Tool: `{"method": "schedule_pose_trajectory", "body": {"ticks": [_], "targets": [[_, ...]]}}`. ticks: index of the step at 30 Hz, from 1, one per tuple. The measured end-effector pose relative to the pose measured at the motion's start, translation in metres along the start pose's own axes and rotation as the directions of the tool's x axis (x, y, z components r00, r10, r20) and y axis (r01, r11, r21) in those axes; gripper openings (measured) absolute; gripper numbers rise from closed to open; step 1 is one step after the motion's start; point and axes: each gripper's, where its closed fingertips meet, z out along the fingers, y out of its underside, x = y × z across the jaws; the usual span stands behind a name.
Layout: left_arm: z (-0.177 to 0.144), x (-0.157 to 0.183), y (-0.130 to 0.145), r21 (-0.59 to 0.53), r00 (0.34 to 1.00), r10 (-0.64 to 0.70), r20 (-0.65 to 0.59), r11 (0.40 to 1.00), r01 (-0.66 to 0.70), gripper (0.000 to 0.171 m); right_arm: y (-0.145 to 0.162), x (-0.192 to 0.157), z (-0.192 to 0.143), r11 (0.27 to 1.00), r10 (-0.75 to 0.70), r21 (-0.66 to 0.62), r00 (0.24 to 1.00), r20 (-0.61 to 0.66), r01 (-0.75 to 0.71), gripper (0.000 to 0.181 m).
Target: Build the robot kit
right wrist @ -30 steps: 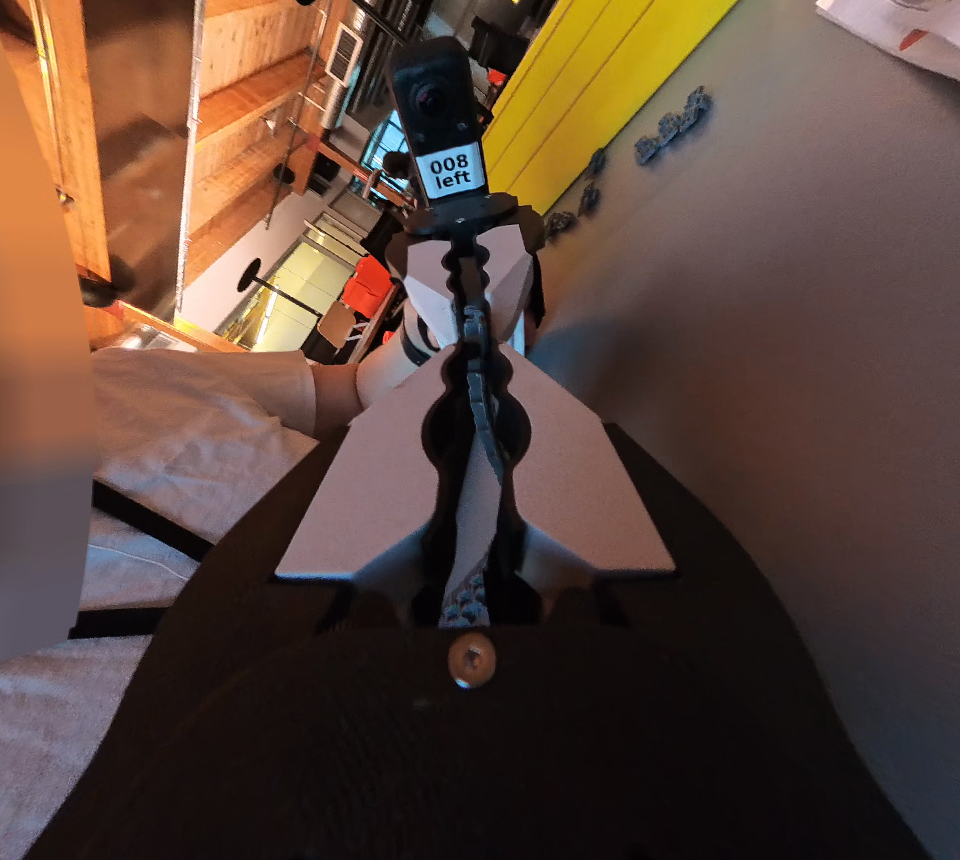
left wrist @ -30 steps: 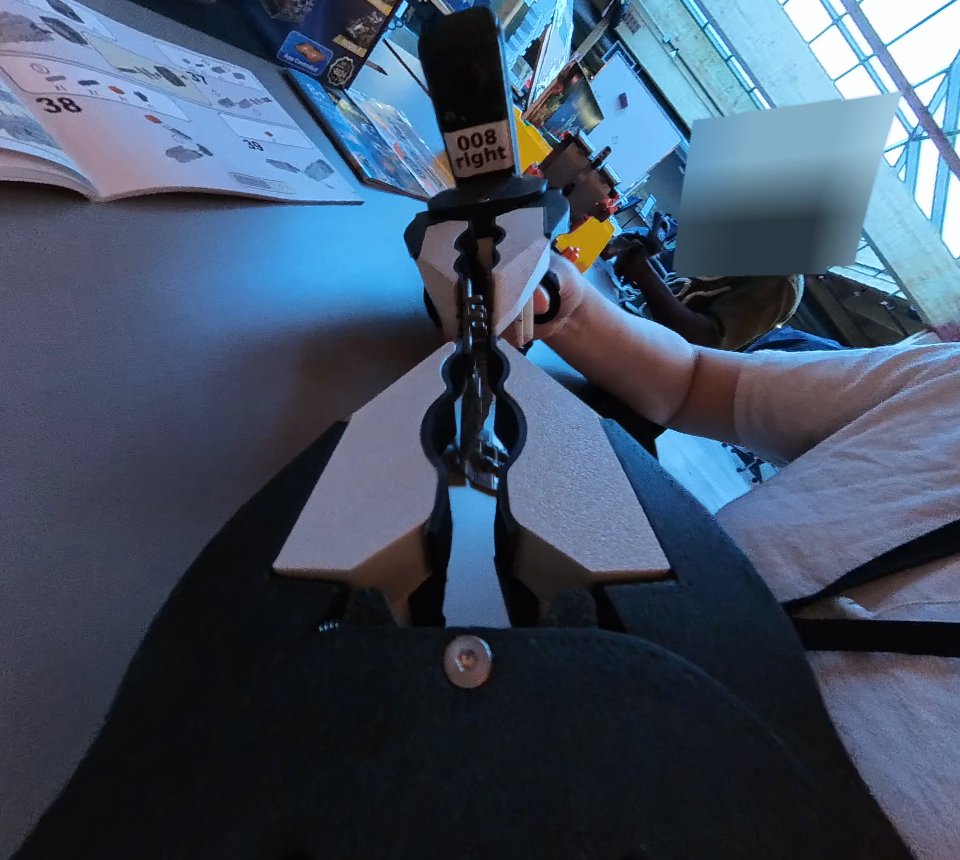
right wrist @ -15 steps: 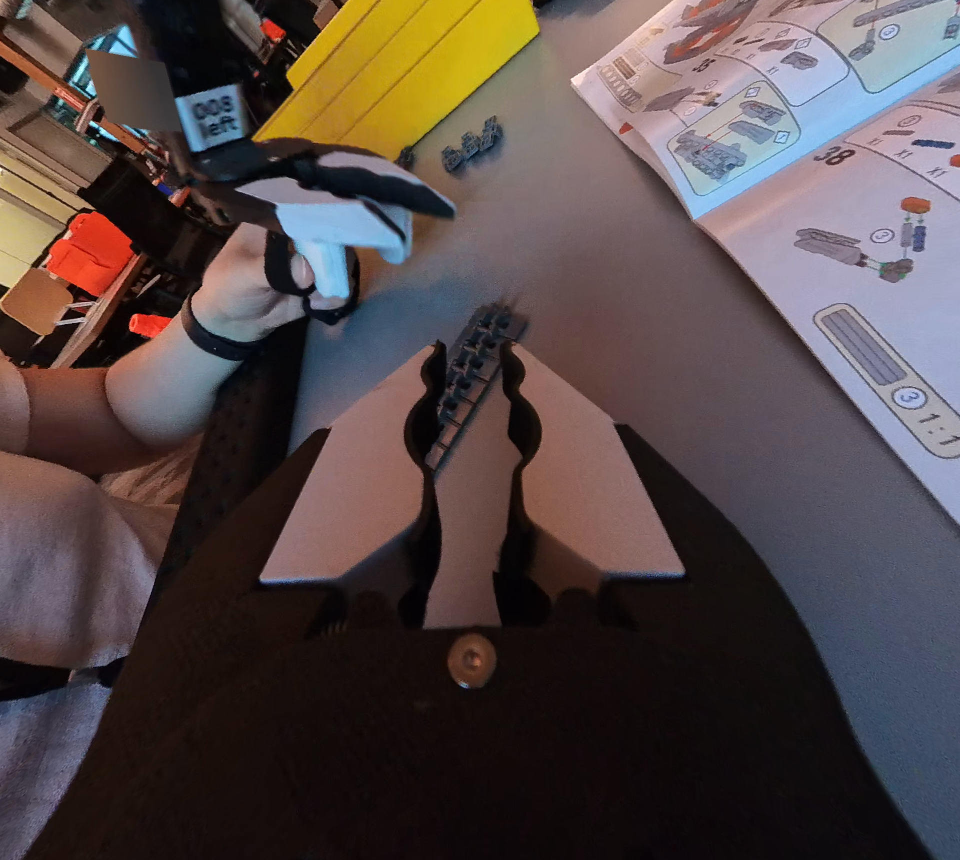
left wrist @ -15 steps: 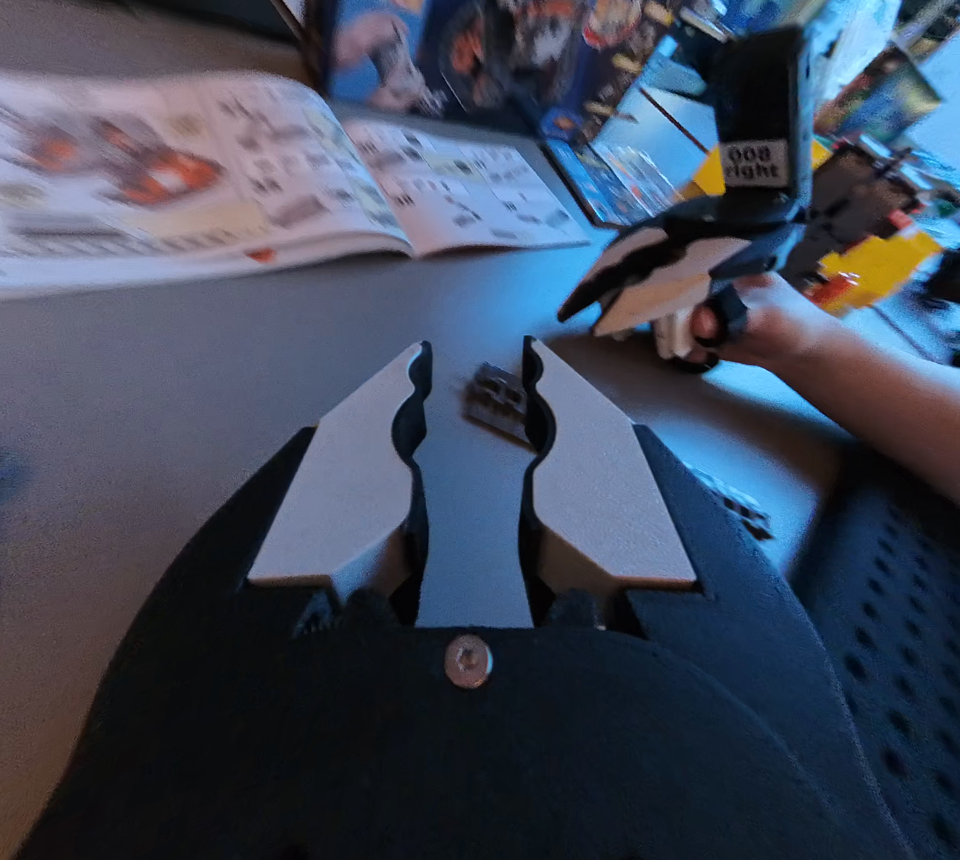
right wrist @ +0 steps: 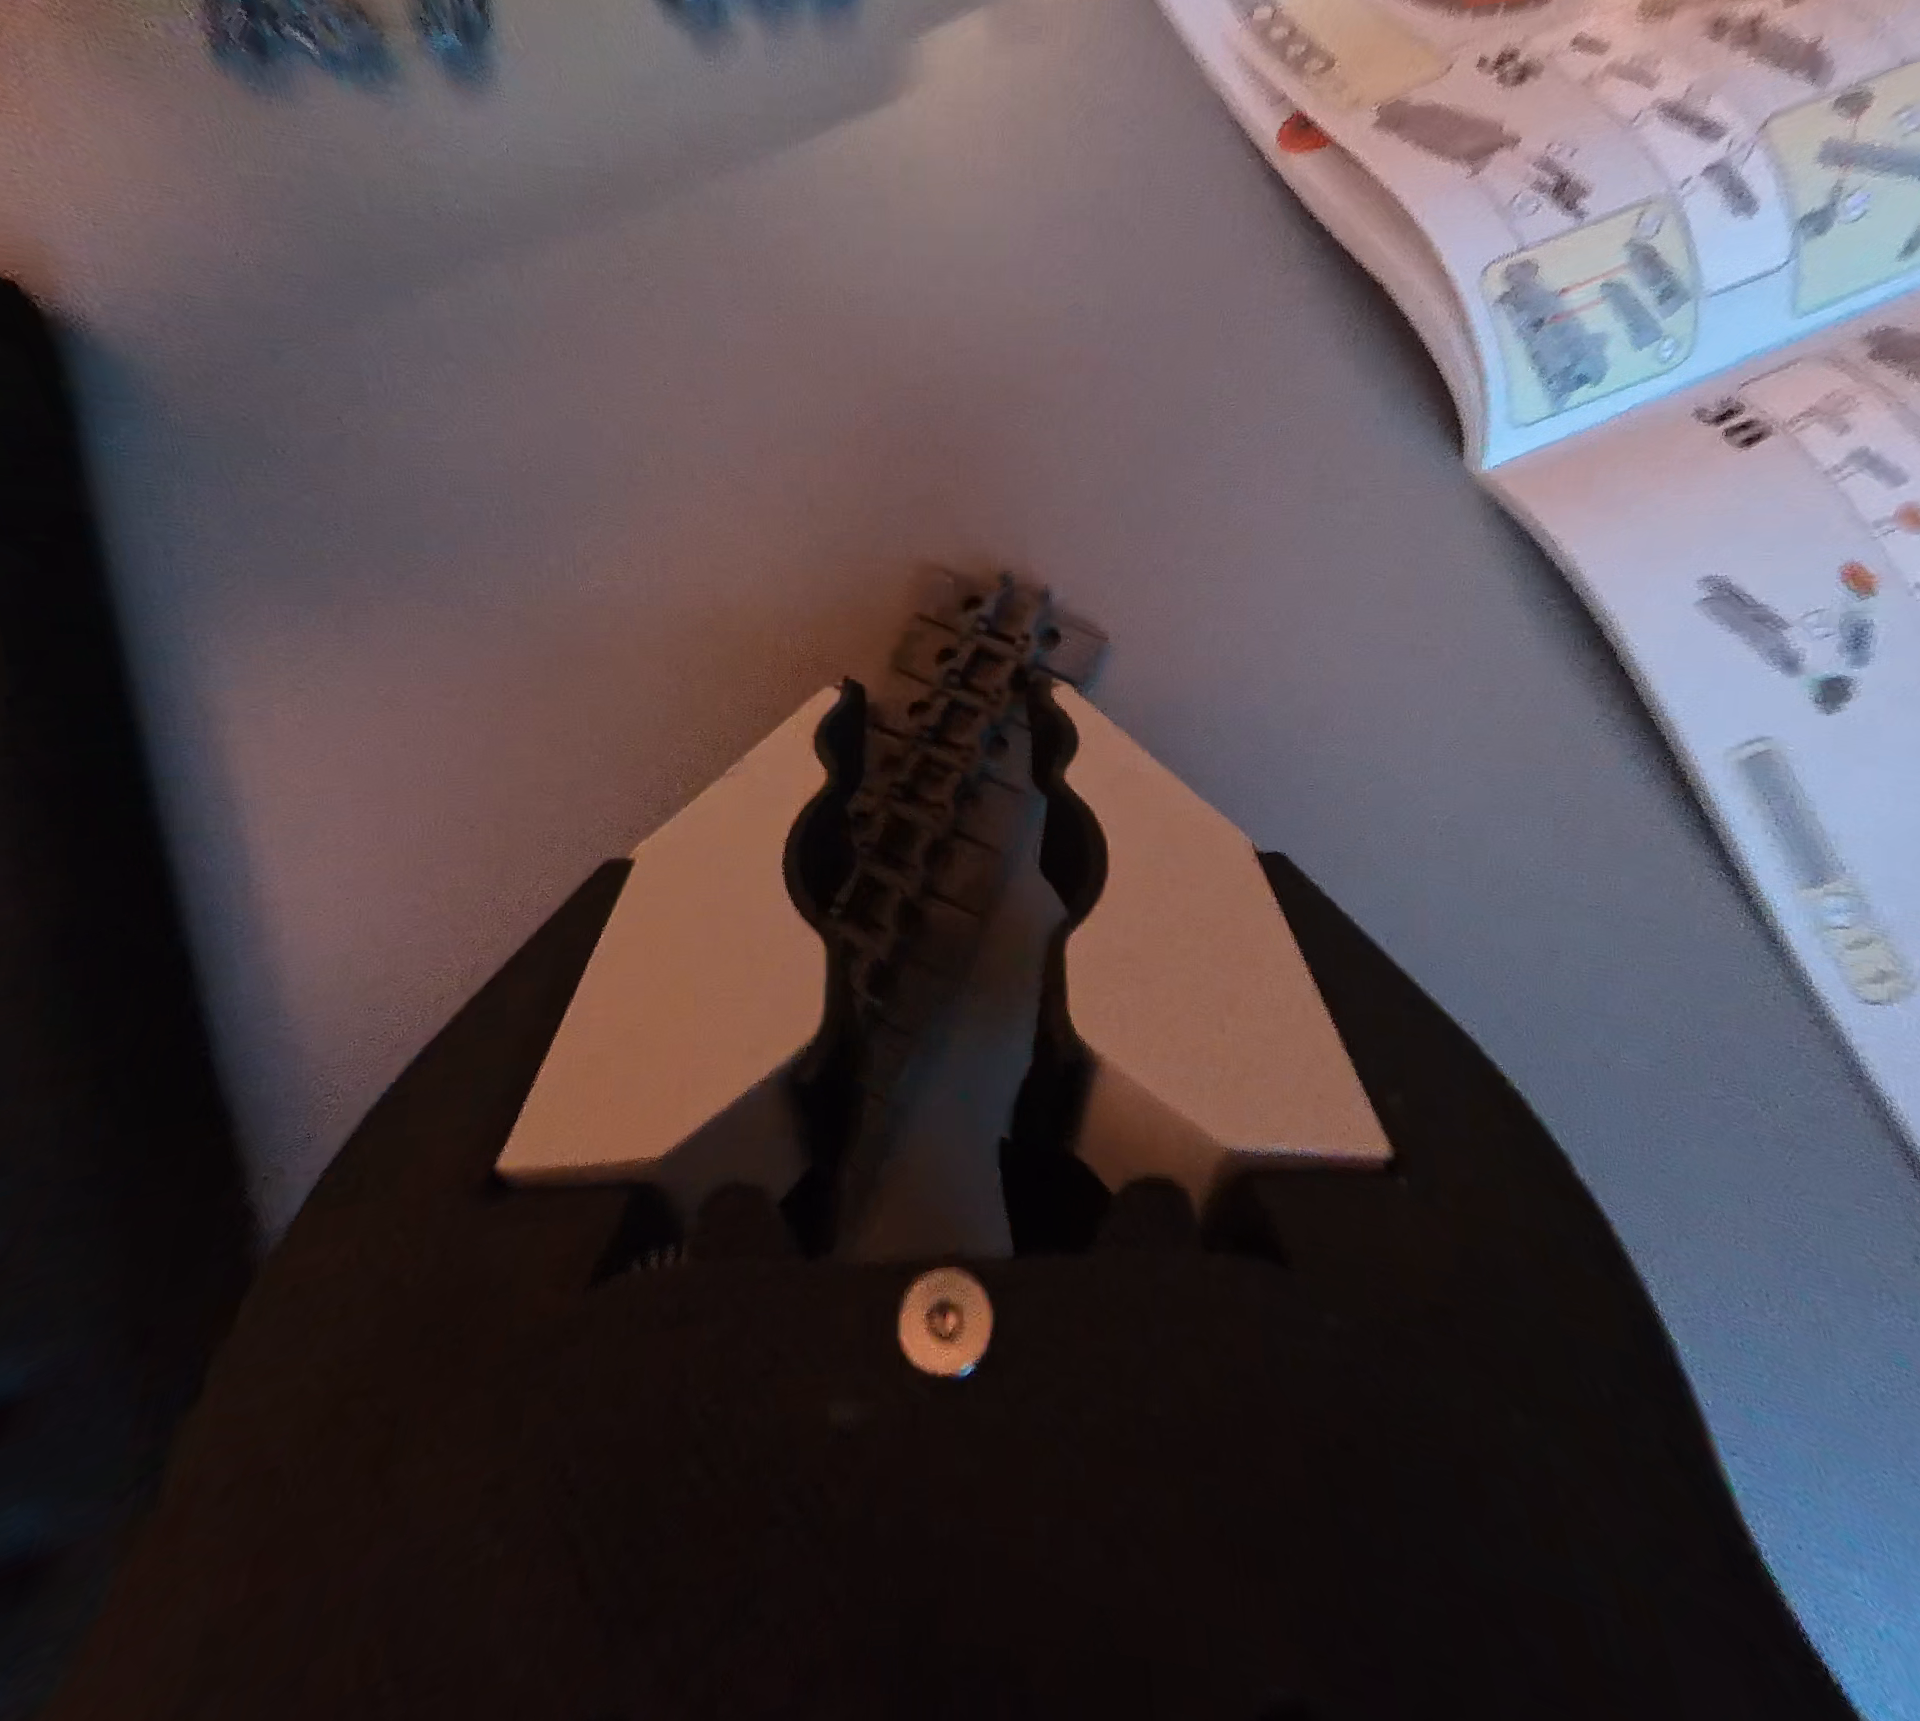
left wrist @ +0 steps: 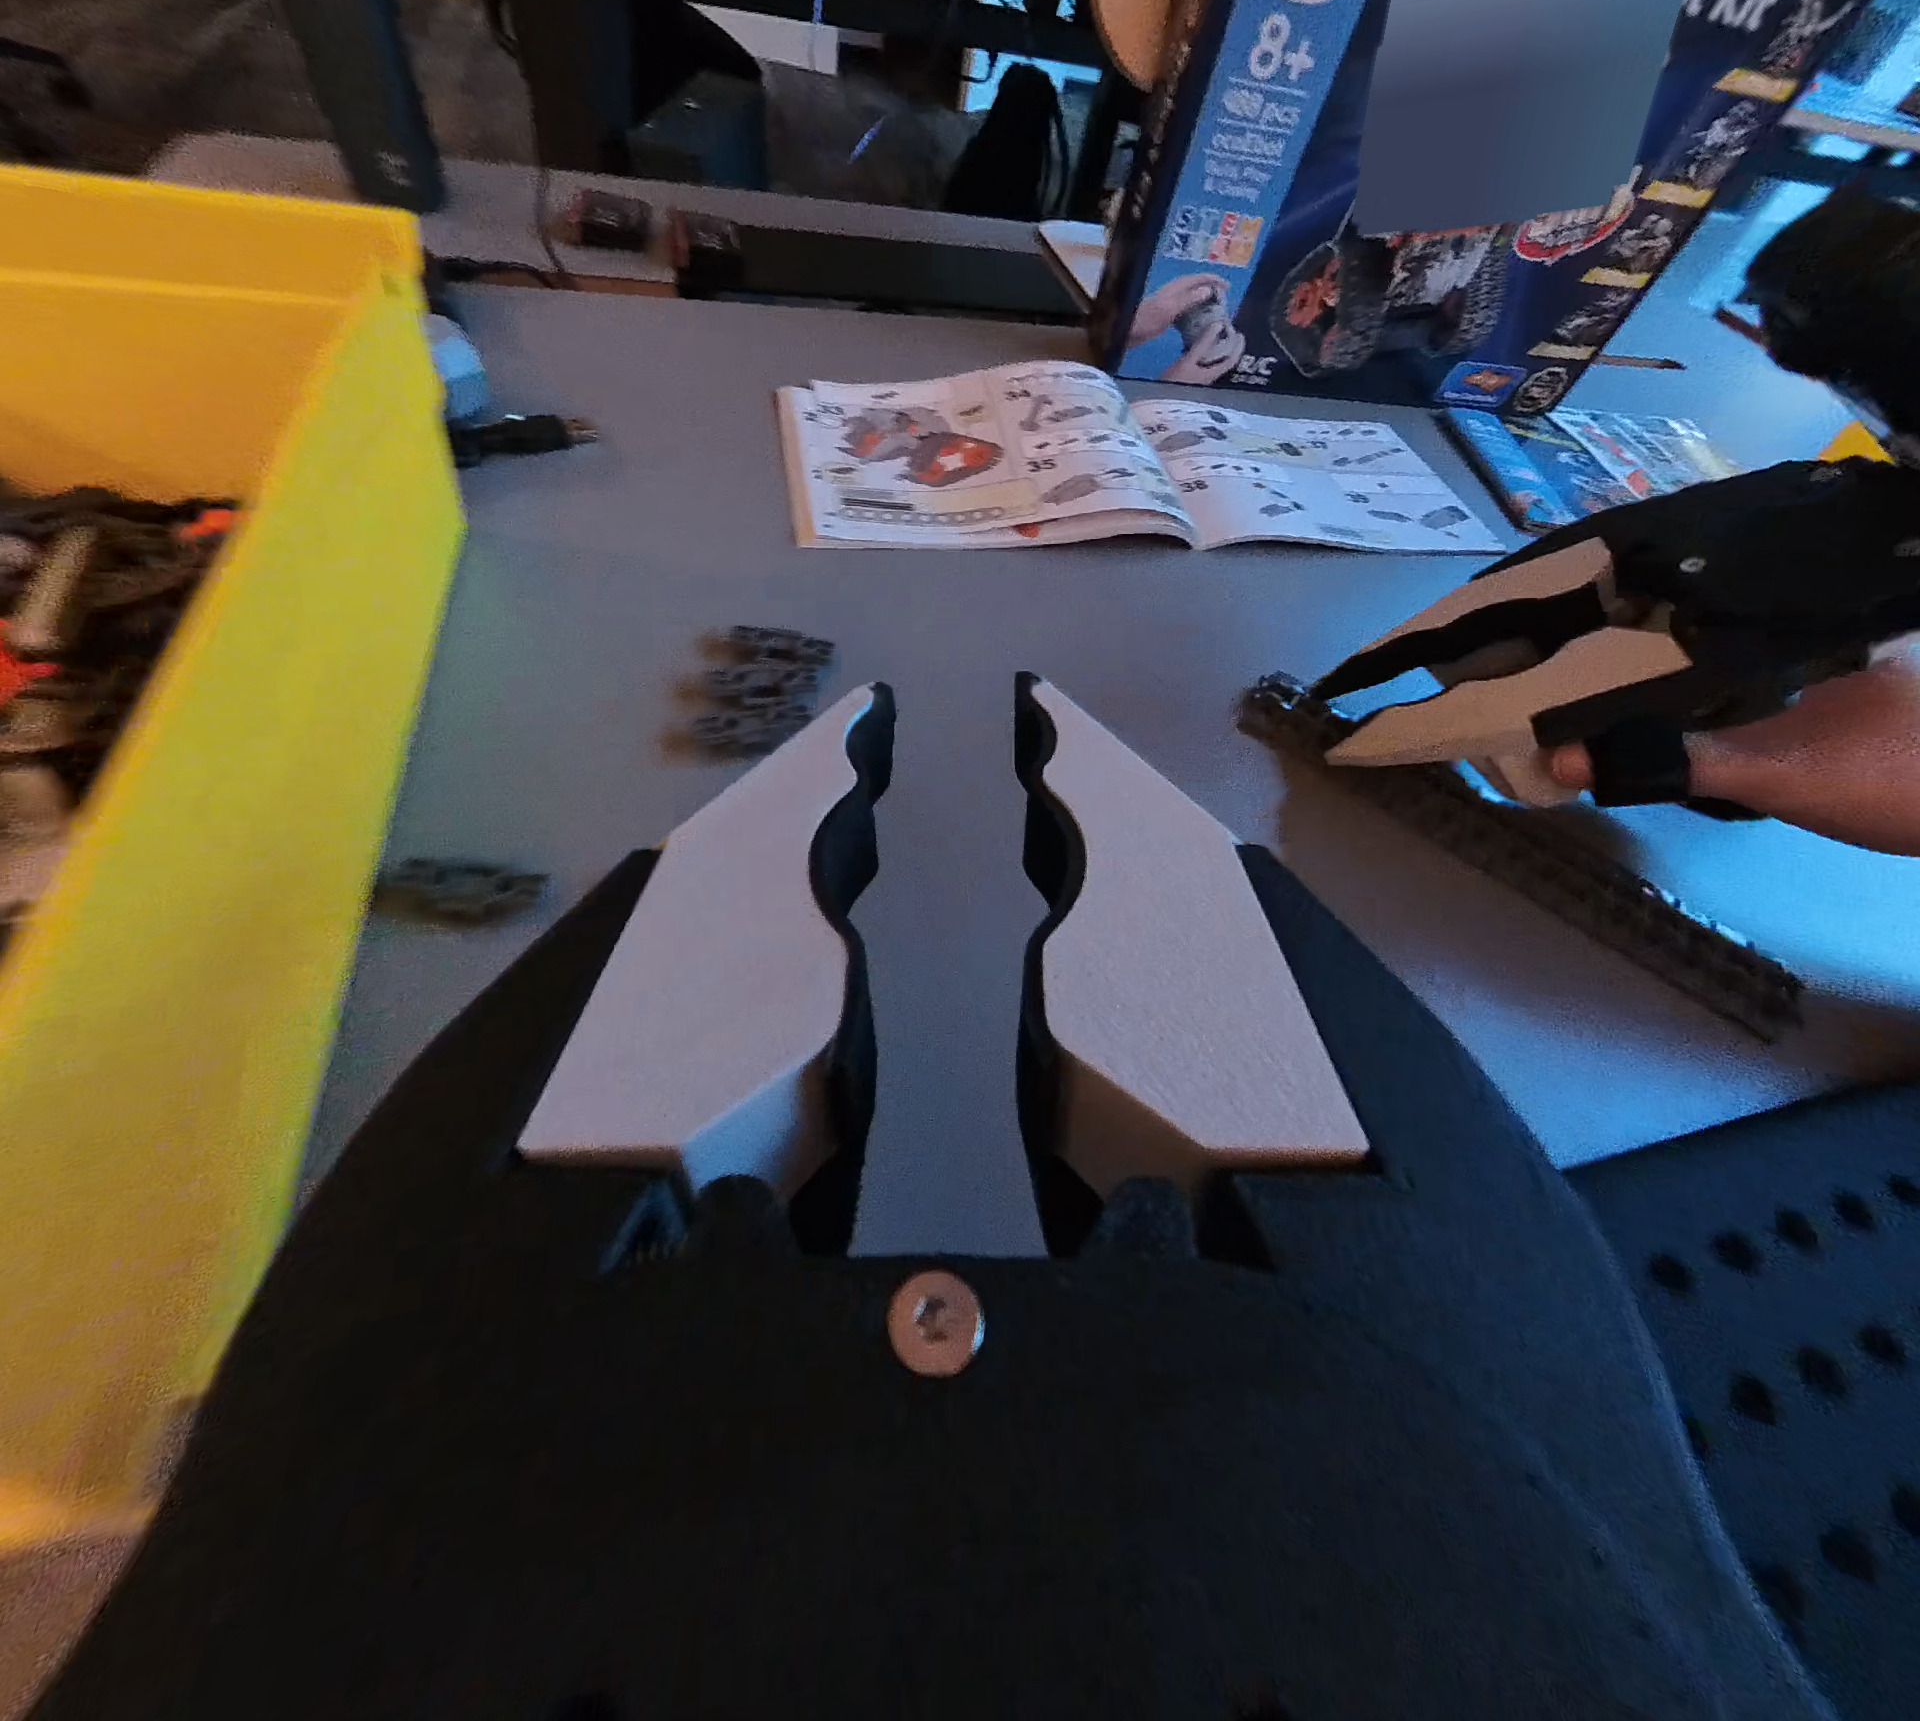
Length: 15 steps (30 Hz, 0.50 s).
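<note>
So right gripper (right wrist: 945, 695) is clamped on the track strip (right wrist: 971, 715) lying on the table (left wrist: 987, 611); left gripper (left wrist: 951, 695) gapes empty, loose links (left wrist: 753, 689) at 11 o'clock (unjoined).

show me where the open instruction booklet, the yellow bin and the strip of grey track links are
Instruction booklet (left wrist: 1122, 466), left wrist view, on its open pages.
Yellow bin (left wrist: 239, 736), left wrist view, on its outer side wall.
Track strip (right wrist: 961, 705), right wrist view, on the links between the fingers.
</note>
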Motion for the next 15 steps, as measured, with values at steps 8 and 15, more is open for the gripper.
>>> {"method": "schedule_pose_trajectory", "body": {"ticks": [8,15], "targets": [[-0.05,-0.042,0.016,-0.245,0.995,0.068,0.079,0.968,-0.047,0.021,-0.002,-0.021,0.005,0.978,-0.209,0.003,0.968,0.142,0.21,0.019],[-0.011,-0.06,0.062,-0.619,0.909,0.416,0.015,0.718,-0.318,0.037,-0.019,-0.027,-0.006,0.969,-0.231,0.124,0.964,0.133,0.215,0.026]]}}
